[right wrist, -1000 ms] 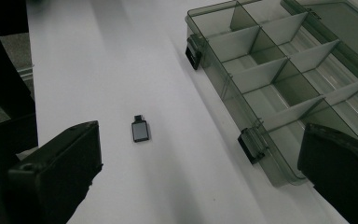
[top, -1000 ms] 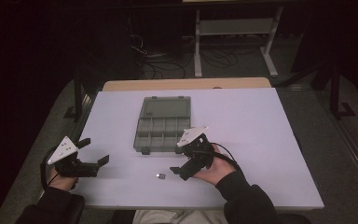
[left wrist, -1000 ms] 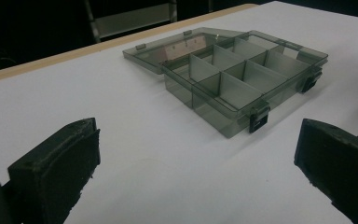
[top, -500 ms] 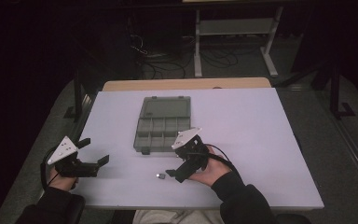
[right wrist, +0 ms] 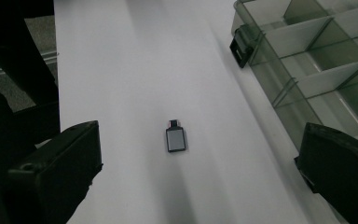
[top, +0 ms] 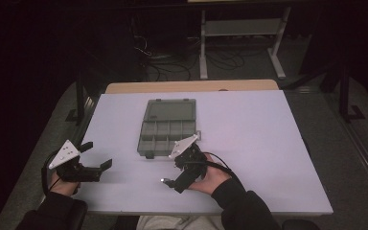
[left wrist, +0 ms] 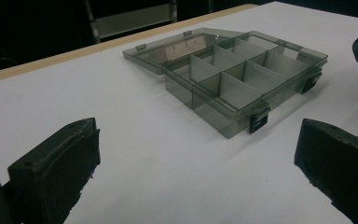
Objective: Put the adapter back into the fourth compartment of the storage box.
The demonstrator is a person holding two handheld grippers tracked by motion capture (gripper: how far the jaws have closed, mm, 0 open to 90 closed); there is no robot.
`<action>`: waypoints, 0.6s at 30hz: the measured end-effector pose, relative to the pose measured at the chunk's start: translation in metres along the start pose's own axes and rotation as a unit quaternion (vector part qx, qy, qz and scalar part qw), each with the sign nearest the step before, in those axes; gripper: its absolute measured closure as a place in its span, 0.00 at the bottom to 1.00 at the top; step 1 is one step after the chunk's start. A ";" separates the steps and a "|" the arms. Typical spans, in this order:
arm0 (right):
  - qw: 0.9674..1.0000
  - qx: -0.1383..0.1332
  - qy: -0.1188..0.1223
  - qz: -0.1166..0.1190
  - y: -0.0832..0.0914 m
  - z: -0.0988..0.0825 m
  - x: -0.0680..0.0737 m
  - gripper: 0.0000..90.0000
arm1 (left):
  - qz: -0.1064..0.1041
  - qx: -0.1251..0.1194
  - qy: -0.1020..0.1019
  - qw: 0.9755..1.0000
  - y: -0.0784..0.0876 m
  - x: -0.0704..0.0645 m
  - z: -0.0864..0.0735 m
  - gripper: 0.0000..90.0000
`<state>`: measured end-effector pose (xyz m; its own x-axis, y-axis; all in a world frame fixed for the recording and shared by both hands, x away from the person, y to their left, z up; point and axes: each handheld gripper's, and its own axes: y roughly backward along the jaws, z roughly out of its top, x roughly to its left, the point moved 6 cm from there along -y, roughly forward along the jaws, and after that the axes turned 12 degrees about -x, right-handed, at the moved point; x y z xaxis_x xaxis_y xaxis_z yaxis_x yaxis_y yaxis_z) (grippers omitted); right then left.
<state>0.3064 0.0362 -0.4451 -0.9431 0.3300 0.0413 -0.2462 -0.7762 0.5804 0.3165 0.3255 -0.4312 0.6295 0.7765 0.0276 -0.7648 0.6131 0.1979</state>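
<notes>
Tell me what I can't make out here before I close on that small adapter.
- Small adapter: right gripper view is soft, so its connector type and markings can't be read; in the high view it is a tiny glint.
- Organizer box: right gripper view crops it at the frame edge.
- Right gripper: hand and grey plate hide its jaws in the high view.
</notes>
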 end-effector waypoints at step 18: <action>0.998 0.035 0.009 0.044 -0.021 -0.008 0.012 0.14 | 0.000 0.001 0.003 1.000 0.000 0.000 0.000 0.00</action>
<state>0.2987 0.0518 -0.4636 -0.9645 0.2514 0.0808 -0.1460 -0.7627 0.6301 0.3167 0.3257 -0.4317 0.6289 0.7772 0.0208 -0.7642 0.6131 0.2001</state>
